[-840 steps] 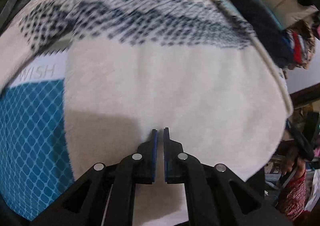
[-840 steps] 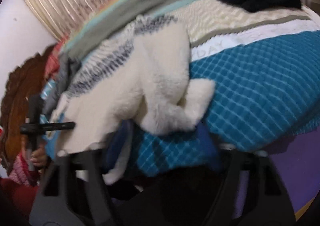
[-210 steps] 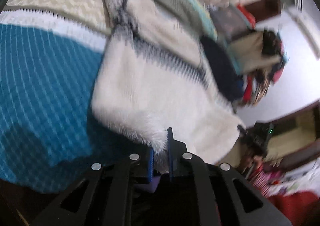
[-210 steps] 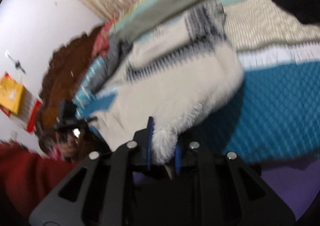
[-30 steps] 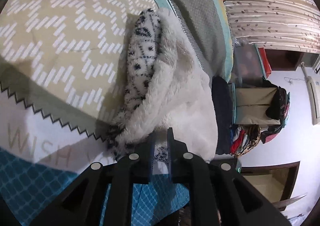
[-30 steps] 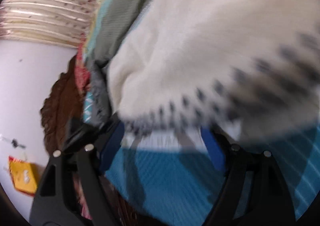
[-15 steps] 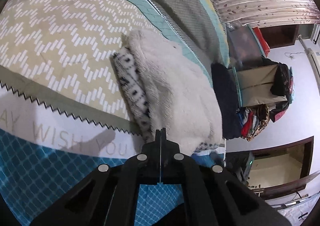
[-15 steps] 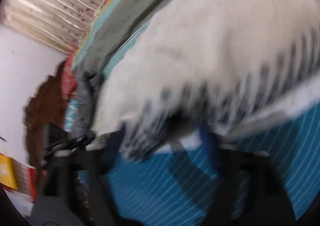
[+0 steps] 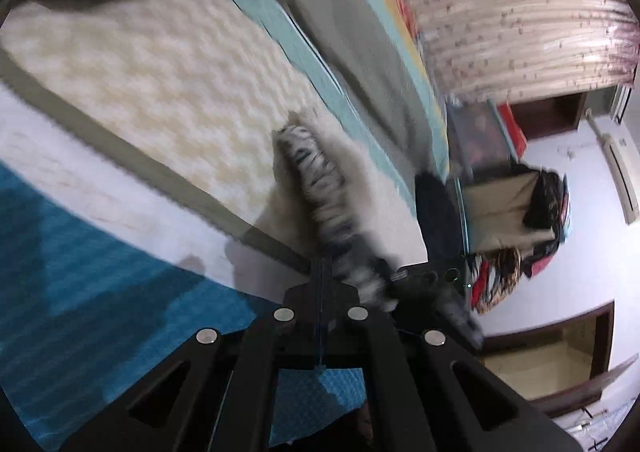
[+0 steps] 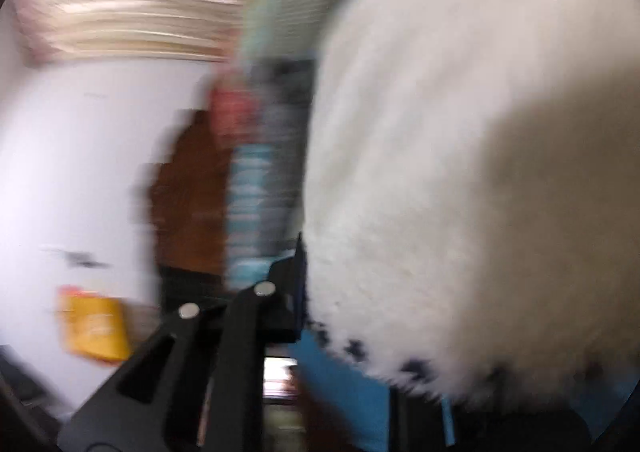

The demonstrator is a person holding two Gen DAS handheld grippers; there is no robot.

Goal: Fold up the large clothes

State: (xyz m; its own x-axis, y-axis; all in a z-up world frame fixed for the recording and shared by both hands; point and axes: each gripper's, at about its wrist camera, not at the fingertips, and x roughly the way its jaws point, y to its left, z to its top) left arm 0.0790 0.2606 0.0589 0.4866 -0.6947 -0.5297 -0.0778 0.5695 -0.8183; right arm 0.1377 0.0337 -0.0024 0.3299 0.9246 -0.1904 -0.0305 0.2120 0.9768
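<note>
Lifted since half a second ago, the fleece sweater [image 10: 460, 132] fills the right wrist view, blurred; the right gripper [image 10: 340, 284] looks clamped on its edge. Left gripper [image 9: 321, 272] has jaws closed, empty, over the patterned bedspread [image 9: 120, 64].

Dim, motion-blurred fisheye views, dark corners.

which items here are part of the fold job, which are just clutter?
In the job:
- fluffy cream fleece garment with dark patterned trim, folded on the bed
- left tongs, shut, empty
- right tongs beside the garment

Lying about:
- patterned teal-and-beige bedspread
- dark folded cloth
- striped curtain
</note>
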